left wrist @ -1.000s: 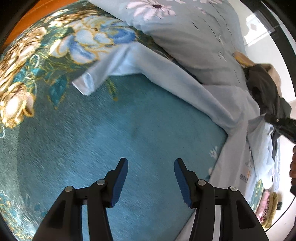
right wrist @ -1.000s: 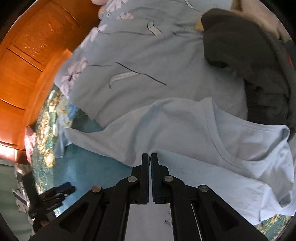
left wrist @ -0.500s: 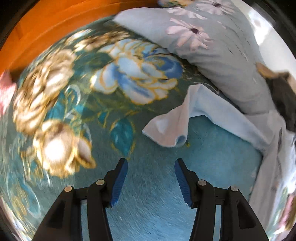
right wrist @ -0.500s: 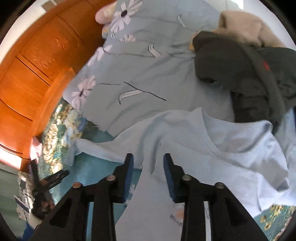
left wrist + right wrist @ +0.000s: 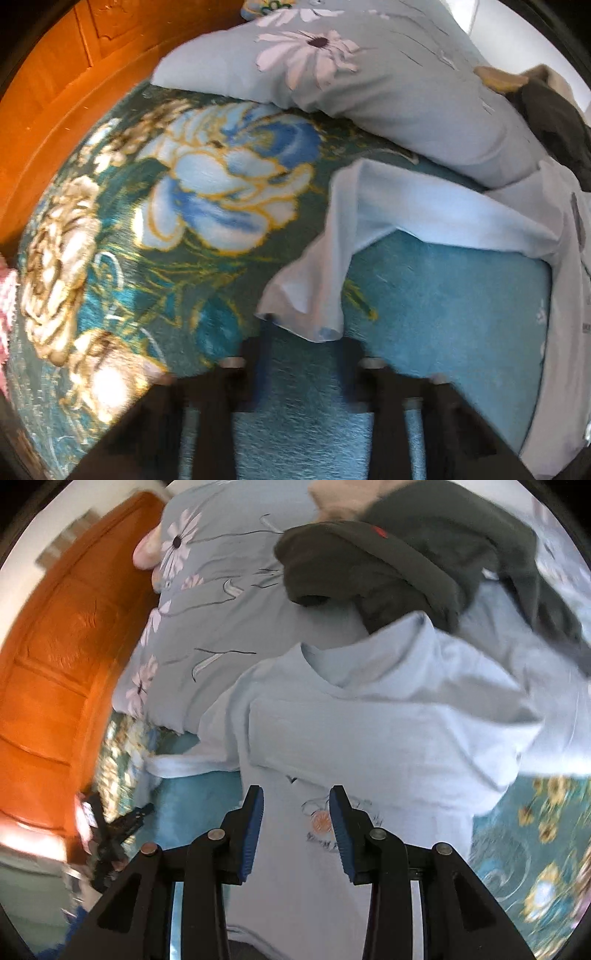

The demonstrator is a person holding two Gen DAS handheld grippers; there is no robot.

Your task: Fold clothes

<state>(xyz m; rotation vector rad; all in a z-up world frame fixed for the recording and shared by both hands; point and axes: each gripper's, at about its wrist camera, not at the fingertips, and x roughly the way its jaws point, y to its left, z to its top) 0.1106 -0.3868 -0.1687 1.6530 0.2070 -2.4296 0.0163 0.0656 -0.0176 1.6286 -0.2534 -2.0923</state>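
T-shirt (image 5: 388, 738) beneath parted right fingers (image 5: 255, 823).

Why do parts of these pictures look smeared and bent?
Left wrist view: the left gripper is motion-blurred at the bottom, while the pale blue shirt sleeve stays fairly sharp. Right wrist view: the right gripper is crisp, the edges smear, and the fisheye lens curves the orange wooden panel.

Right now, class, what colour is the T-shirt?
Pale blue T-shirt, clearest in the right wrist view.
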